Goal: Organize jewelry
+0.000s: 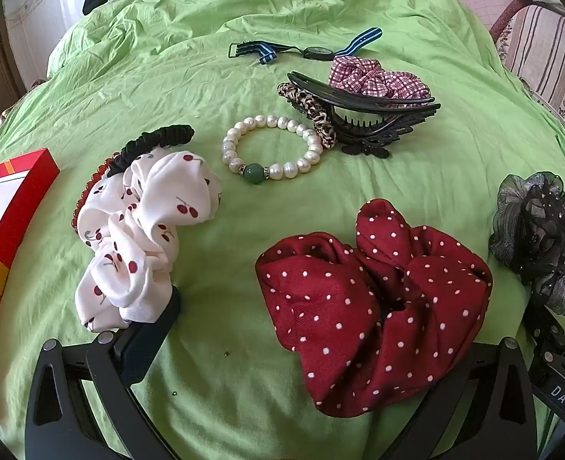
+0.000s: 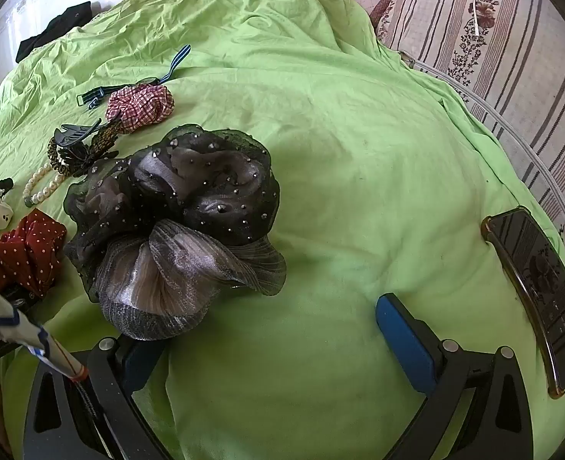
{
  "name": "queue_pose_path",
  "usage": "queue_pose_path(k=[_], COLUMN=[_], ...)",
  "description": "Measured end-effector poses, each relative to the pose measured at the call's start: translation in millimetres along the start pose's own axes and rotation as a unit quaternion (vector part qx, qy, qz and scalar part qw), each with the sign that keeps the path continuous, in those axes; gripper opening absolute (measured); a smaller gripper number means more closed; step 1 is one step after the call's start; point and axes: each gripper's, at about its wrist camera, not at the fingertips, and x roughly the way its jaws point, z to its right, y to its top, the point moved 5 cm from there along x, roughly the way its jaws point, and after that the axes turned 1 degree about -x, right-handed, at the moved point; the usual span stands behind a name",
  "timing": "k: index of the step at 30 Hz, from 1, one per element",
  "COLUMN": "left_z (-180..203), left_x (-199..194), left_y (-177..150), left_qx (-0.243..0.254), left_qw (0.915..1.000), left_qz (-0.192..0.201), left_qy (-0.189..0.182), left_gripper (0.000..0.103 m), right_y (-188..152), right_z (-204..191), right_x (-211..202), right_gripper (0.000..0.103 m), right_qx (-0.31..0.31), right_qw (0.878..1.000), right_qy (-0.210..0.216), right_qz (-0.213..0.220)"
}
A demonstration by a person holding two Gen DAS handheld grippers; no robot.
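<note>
Red scrunchie (image 1: 374, 306) lay nearest, across the wide-open left gripper (image 1: 282, 329). Right gripper (image 2: 278, 318) gaped wide too, black scrunchie (image 2: 178, 226) over its left finger. Pearl bracelet (image 1: 270, 149) sat beyond the red scrunchie: hard, slippery, light; I'd pinch across its strand.

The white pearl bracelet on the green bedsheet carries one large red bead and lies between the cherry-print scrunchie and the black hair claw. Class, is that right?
Not quite. The white pearl bracelet carries one large green bead, not red, as the left wrist view shows. It does lie on the green bedsheet, between the cherry-print scrunchie and the black hair claw.
</note>
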Motion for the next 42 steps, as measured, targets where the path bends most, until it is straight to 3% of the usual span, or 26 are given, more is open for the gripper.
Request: queue_pose_path(k=[16, 20, 28, 37, 42], left_z=[3, -4, -25, -91, -114], left_x=[0, -5, -61, -132, -165], left_y=[0, -1, -19, -42, -56], left_qx=[0.008, 0.002, 0.019, -0.049, -0.058], left_qw=[0.9999, 0.9998, 0.9996, 0.9969, 0.9945], left_qz=[-0.003, -0.006, 0.021, 0.059, 0.08], left_qy=[0.008, -0.018, -0.005, 0.016, 0.035], left_gripper=[0.103, 0.103, 0.103, 0.103, 0.103], right_y=[1, 2, -3, -9, -28], right_z=[5, 10, 9, 5, 8], right_x=[0, -1, -1, -12, -37], right_gripper=[0.103, 0.103, 0.103, 0.103, 0.103], right_qx=[0.007, 0.01, 0.009, 0.008, 0.028], right_qw=[1.0, 1.0, 1.0, 1.0, 0.999], right_qy=[0.005, 0.019, 0.026, 0.011, 0.005], right_qz=[-0.004, -0.018, -0.016, 0.004, 0.015])
